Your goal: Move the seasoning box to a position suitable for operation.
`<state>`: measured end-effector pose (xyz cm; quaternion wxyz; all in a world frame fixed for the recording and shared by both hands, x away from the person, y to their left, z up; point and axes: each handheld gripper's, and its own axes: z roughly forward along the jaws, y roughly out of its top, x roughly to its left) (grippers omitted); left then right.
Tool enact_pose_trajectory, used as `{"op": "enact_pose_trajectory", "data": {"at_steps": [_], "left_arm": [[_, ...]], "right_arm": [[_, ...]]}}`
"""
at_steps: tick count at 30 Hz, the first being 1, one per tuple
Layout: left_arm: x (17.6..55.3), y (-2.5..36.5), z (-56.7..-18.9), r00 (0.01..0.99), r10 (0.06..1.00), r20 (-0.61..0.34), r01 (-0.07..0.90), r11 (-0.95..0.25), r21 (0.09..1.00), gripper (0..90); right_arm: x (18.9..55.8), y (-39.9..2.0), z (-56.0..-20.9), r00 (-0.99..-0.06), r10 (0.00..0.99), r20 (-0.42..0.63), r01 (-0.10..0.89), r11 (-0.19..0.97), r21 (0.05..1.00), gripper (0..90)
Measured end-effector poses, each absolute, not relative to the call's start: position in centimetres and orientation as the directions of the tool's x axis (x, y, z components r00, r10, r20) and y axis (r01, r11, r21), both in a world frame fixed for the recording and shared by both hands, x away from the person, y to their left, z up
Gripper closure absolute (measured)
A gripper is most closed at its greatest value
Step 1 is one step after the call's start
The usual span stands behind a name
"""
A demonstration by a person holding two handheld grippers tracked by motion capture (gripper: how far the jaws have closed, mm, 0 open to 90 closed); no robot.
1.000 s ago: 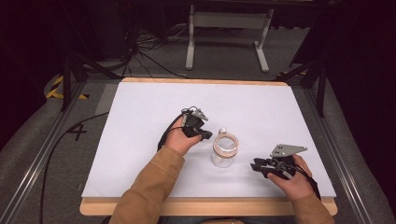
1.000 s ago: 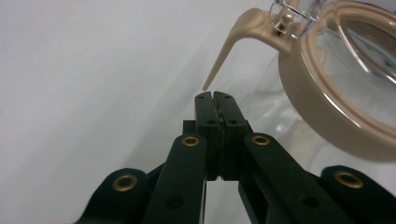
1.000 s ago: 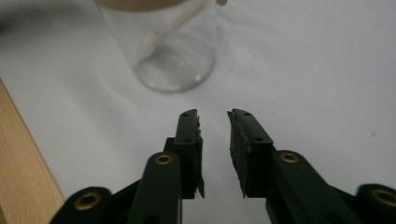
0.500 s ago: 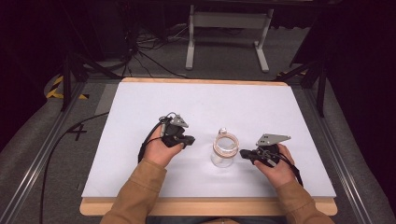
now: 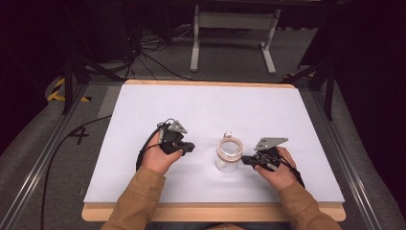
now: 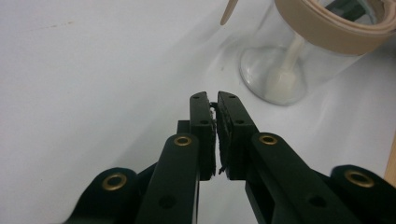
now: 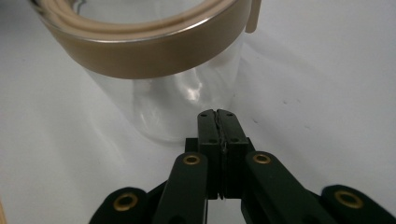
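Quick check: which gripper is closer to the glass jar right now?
Right. The right gripper sits just beside the glass jar, jaws shut, tips almost at its wall. The left gripper is farther off on the jar's other side, jaws also shut.

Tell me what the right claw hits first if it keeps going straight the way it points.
Most likely the clear jar: the right claw, shut, points at its lower wall, just right of centre. How close they are is hard to judge.

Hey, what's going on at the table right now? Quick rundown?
Left gripper shut, empty, left of glass jar. Right gripper shut, empty, tips near the jar's right side. Jar upright on white table, nothing between.
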<state>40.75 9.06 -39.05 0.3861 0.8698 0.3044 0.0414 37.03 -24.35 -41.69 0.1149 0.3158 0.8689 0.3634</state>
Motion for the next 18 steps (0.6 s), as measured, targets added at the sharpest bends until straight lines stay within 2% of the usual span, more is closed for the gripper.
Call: {"op": "enact_pose_trajectory", "data": {"at_steps": [8,14,18], "left_arm": [[40.7,8.8,-38.8,0.818,0.547,-0.179,0.491,-0.502,0.712,85.0],[40.8,8.4,-37.2,0.836,0.505,-0.213,0.47,-0.462,0.752,85.5],[41.1,7.3,-36.3,0.853,0.475,-0.216,0.45,-0.46,0.765,85.4]], "right_arm": [[37.0,-24.4,-41.6,-0.783,0.62,0.04,0.458,0.533,0.711,90.0],[36.8,-27.4,-39.4,-0.744,0.666,0.054,0.457,0.449,0.768,90.0],[36.6,-28.4,-39.1,-0.73,0.681,0.059,0.466,0.433,0.772,90.0]]}}
